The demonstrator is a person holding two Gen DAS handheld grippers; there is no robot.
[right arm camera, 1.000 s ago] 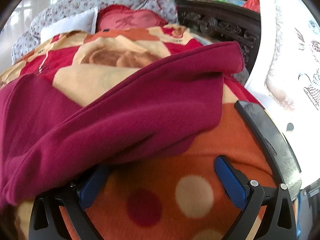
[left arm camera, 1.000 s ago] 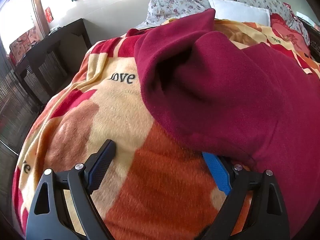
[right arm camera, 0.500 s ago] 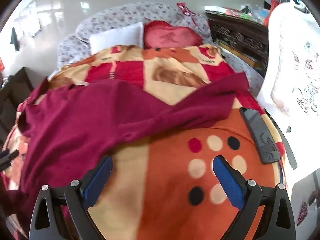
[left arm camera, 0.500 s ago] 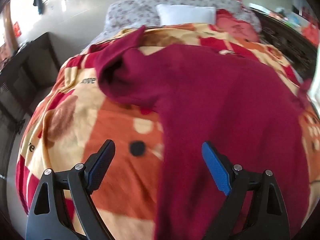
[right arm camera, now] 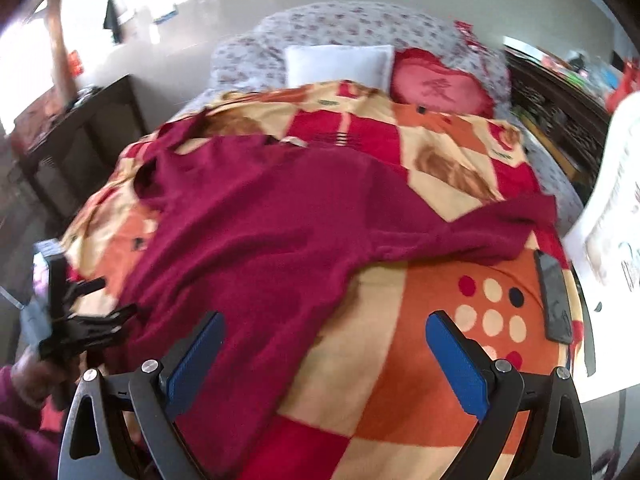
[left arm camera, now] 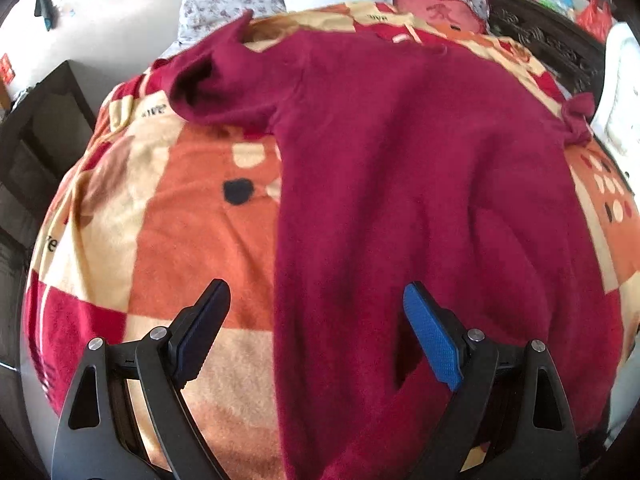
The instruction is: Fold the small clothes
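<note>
Both the left gripper [left arm camera: 316, 332] and right gripper [right arm camera: 322, 354] hover with jaws wide apart, empty, above the maroon sweater [left arm camera: 420, 184] spread on the bed [left arm camera: 180, 240]

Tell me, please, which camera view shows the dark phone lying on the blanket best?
The right wrist view: the phone lies in plain sight on the blanket, right of the maroon top. The left wrist view does not show it.
</note>
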